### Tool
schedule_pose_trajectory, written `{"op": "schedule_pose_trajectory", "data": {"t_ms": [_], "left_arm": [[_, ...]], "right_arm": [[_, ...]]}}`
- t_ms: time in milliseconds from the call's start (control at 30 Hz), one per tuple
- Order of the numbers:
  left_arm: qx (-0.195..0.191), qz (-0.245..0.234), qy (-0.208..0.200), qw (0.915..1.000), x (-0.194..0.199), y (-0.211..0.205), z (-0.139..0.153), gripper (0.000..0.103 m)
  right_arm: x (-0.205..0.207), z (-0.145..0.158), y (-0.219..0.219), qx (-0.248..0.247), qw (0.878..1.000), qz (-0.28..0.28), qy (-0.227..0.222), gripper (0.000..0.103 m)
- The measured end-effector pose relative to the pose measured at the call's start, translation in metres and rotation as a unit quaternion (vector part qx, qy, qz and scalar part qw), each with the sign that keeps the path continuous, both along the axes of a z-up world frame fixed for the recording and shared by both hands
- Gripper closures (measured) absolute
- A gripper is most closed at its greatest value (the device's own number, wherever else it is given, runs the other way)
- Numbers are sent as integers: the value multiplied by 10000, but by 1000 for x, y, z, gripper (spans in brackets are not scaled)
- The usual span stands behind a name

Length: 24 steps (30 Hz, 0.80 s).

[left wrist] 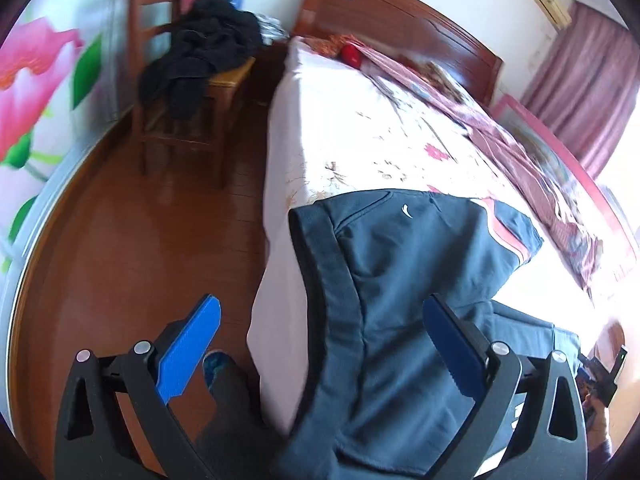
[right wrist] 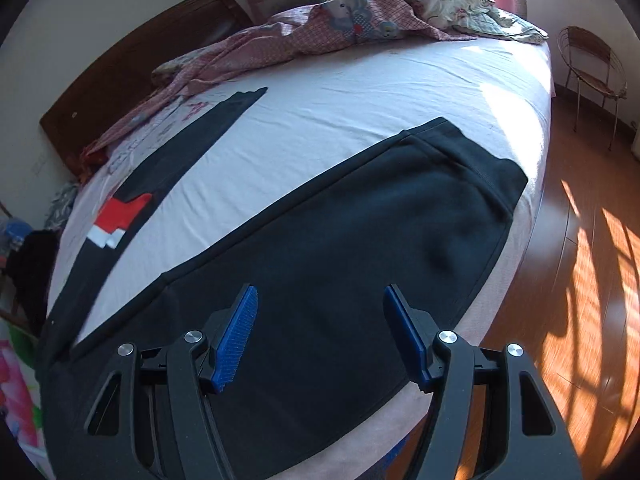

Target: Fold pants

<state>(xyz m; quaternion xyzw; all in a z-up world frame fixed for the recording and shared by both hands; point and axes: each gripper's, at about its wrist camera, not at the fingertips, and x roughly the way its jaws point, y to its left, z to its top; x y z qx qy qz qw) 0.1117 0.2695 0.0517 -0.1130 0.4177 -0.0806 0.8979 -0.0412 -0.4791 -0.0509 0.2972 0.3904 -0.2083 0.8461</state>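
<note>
Dark navy pants (right wrist: 320,248) lie spread on the white bed sheet (right wrist: 320,104). One leg runs right to a cuff near the bed edge; the other leg, with a red and white patch (right wrist: 118,216), runs to the far left. In the left wrist view the waistband end (left wrist: 360,280) with a small white logo lies at the bed's corner. My left gripper (left wrist: 324,320) is open, its jaws wide, one over the floor and one over the waist. My right gripper (right wrist: 320,304) is open just above the near leg, holding nothing.
A rumpled pink plaid quilt (right wrist: 280,44) lies along the bed's far side by the wooden headboard (left wrist: 400,12). A wooden chair with dark clothes (left wrist: 200,56) stands left of the bed. A wire chair (right wrist: 592,64) stands on the wooden floor (right wrist: 580,260) at right.
</note>
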Motion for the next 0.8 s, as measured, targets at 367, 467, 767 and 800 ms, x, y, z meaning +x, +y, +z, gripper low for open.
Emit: {"op": "schedule_pose_trajectory", "data": {"t_ms": [367,467,767,800], "left_arm": [[-821,-1209,-358,9886,120,16,-67,2],[-995,-1337,-241,9857,132,13,-86,2],[-1634,-1590,-4,9737,140,3,-104,36],[-1515,-1558,-2,9761,139,1,-104,43]], "right_arm": [[47,12,111,695,9937,829,294,37],[66,22,130,625,9921,1035,324,37],[99,27,167,634,9846,1566,447,37],[100,27,170,651,9840,1599,440,37]]}}
